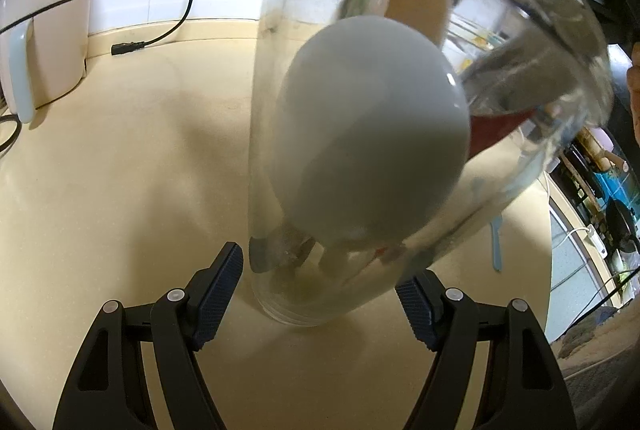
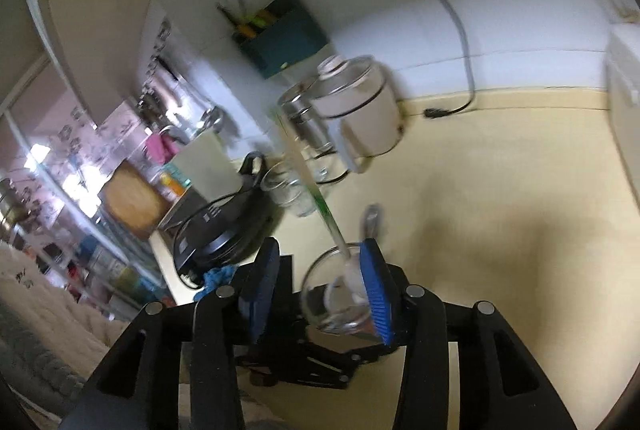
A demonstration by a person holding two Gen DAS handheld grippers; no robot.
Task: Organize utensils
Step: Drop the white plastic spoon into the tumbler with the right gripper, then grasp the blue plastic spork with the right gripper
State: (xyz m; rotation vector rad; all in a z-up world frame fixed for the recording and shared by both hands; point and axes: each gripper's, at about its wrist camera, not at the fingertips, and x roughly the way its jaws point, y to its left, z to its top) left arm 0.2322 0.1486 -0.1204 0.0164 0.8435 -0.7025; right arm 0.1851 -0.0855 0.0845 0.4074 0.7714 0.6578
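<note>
We note a clear glass jar (image 1: 280,150) upright on the cream tabletop (image 1: 120,170), white ladle (image 1: 372,134) inside, left gripper (image 1: 320,290) fingers flanking its base, contact unclear, right gripper (image 2: 320,290) fingers parted, nothing gripped, above the jar (image 2: 340,294), kettle (image 1: 48,30) behind.

Black tool (image 1: 318,300) arms, blue ribbed pads (image 2: 376,292) (silver screws).
</note>
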